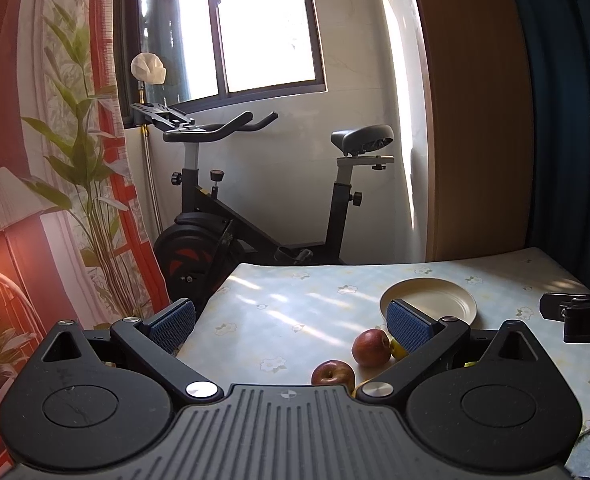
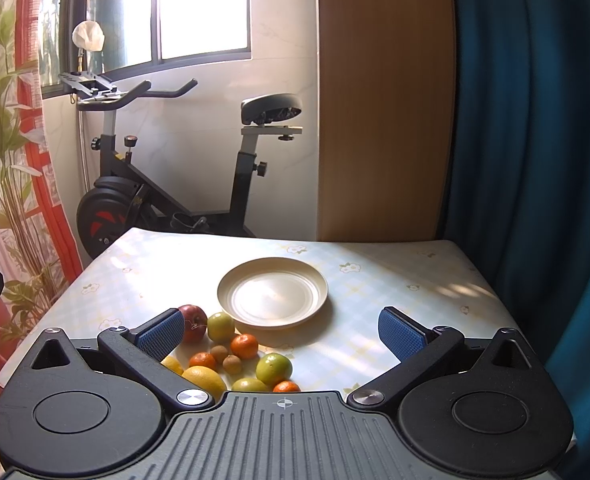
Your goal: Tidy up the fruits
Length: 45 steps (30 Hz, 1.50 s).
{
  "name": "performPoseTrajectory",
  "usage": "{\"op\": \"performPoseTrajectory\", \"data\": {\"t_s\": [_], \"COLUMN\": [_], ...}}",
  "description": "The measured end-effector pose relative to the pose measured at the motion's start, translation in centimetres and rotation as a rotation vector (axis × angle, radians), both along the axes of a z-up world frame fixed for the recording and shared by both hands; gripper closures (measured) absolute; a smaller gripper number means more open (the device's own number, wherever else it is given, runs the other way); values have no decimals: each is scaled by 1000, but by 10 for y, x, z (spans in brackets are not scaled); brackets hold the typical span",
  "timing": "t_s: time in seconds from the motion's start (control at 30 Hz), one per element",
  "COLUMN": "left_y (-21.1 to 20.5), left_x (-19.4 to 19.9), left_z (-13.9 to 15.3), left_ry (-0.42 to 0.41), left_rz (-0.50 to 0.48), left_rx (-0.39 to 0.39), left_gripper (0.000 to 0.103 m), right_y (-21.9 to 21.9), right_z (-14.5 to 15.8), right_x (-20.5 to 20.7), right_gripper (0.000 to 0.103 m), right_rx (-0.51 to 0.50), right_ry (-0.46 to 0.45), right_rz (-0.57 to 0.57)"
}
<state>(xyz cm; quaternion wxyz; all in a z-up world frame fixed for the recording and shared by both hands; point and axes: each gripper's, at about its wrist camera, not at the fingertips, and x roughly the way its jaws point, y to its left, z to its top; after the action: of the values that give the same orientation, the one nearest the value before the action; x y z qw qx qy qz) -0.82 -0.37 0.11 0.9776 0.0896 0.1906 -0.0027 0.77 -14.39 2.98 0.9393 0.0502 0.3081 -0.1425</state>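
Note:
A cream plate sits empty on the floral tablecloth. In front of it lies a pile of fruit: a red apple, green fruits, small oranges, a yellow lemon and small brown fruits. My right gripper is open and empty above the pile. In the left wrist view I see two red apples and the plate. My left gripper is open and empty over the table's left part.
An exercise bike stands behind the table, under a window. A wooden panel and a blue curtain are at the right. The right gripper's black body shows at the right edge of the left wrist view.

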Motion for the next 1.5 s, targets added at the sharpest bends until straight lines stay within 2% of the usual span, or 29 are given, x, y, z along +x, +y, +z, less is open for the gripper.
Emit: {"op": "performPoseTrajectory", "data": {"t_s": [1.5], "left_y": [2], "left_x": [1], "left_z": [-1], "left_ry": [5], "left_rz": [1], "left_rx": [-8], "left_gripper": [0], "right_y": [-3], "right_z": [1], "right_x": [0], "right_gripper": [0], "right_rx": [-1], "right_ry": [-3], "right_rz": [0]}}
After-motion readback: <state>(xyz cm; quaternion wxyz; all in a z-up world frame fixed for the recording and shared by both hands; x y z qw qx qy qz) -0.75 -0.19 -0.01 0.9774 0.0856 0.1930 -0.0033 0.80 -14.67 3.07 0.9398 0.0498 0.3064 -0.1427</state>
